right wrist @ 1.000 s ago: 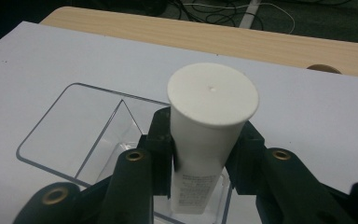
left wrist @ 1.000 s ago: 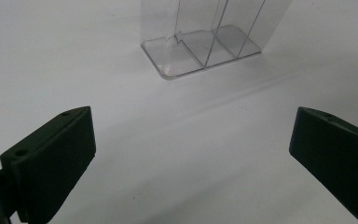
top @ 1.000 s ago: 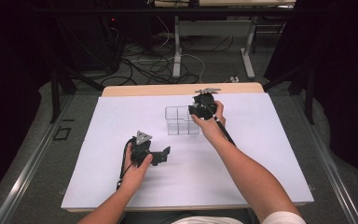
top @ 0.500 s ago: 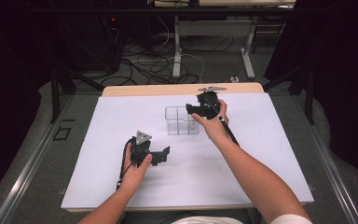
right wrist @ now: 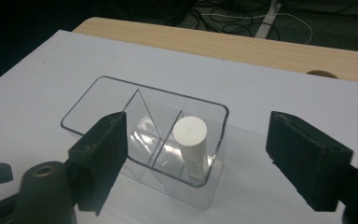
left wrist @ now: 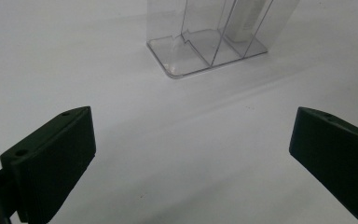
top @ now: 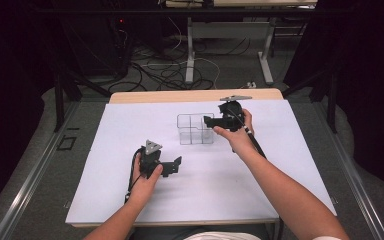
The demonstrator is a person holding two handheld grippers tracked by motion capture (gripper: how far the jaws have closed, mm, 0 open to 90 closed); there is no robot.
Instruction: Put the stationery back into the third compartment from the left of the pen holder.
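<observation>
While the right gripper (top: 211, 121) hung just above the right end of the clear divided organizer (top: 195, 129), its jaws stood released, with nothing pinched between them; they had just been opening. Seen along those jaws in the right gripper view, the organizer (right wrist: 144, 135) showed three compartments split by thin clear walls, and a white cylindrical tube (right wrist: 191, 144) stood upright in the end compartment nearest the camera, its flat round top facing up. That tube was free of both pads, which framed it from either side well above the rim.

On the white sheet covering the surface (top: 280, 165), the organizer sat toward the far middle, a strip of bare wood showing beyond the sheet's far edge. From the left gripper view, the organizer's base (left wrist: 205, 49) appeared ahead on the white sheet, the pale tube dimly visible through its wall.

Nearer the person, the left gripper (top: 176, 164) was held low over the sheet in the left hand (top: 145, 175), well apart from the organizer. Its jaws were likewise spread wide and empty, the two black pads (left wrist: 56, 158) at opposite sides of that view with only white sheet between them.
</observation>
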